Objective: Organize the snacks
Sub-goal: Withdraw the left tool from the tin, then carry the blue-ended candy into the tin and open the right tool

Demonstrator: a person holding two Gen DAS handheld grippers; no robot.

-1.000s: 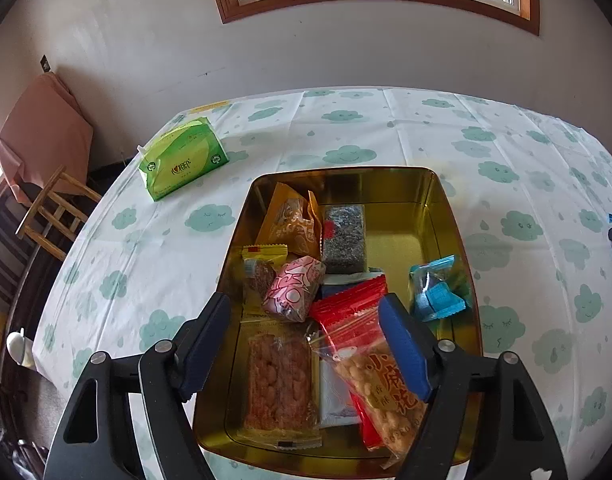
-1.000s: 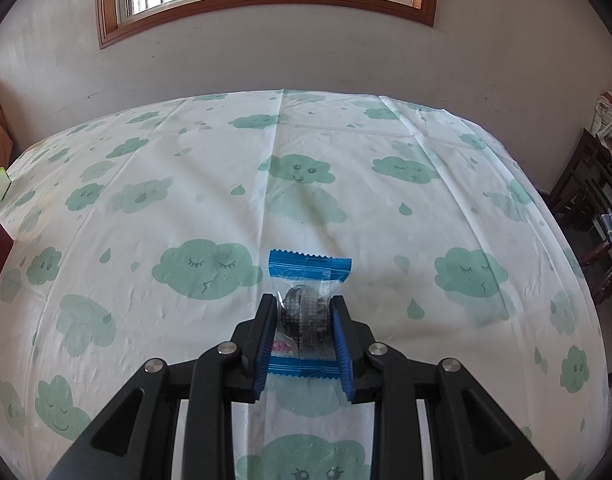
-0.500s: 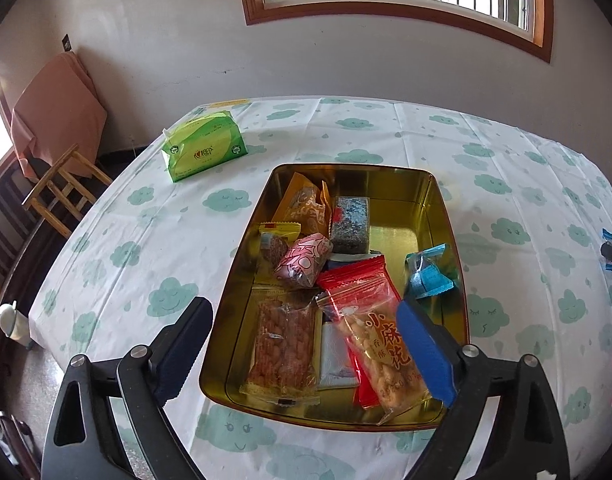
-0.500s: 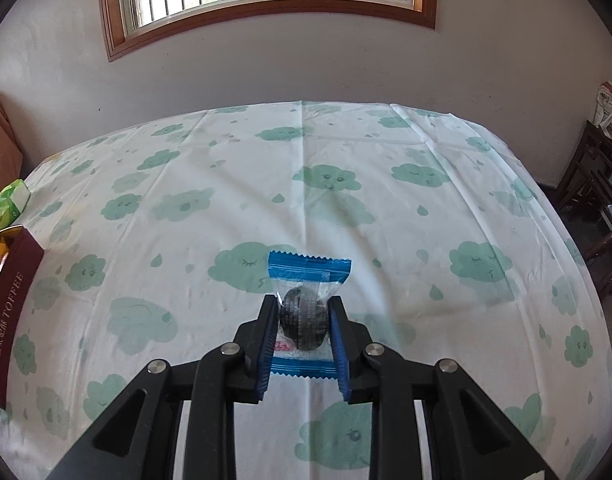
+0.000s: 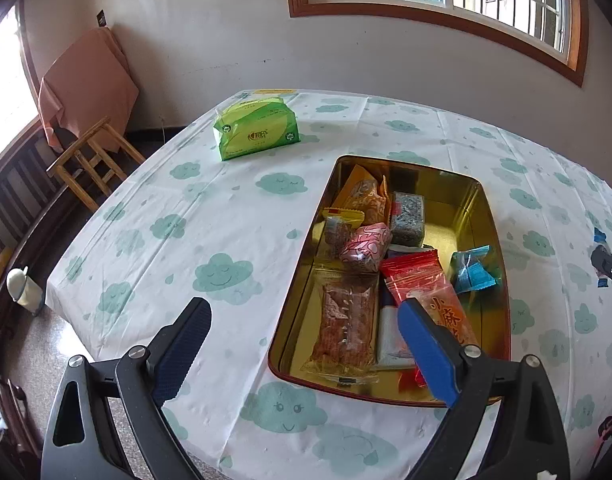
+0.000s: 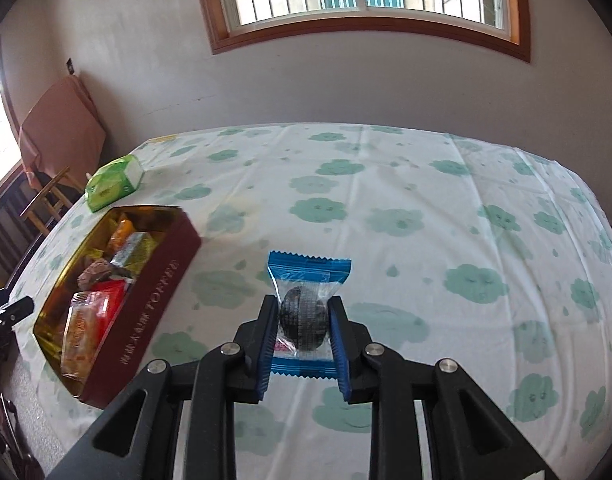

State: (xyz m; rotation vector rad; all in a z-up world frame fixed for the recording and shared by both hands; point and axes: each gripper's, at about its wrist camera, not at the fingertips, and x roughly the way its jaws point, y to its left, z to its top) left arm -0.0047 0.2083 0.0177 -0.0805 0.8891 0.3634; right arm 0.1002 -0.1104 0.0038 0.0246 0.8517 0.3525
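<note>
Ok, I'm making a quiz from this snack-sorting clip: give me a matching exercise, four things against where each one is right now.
Things:
1. blue-wrapped dark snack
2. green tissue pack
3. pink patterned snack
4. left gripper

Places:
A. in the gold tin
B. open, above the tin's near end
C. clamped in the right gripper
D. on the tablecloth beyond the tin

Pairs: 1-C, 2-D, 3-A, 4-B

The left tool [image 5: 302, 344] points steeply down, fingers spread wide with nothing between them; the right tool [image 6: 302, 320] is clamped on a wrapped snack [image 6: 304, 316].
</note>
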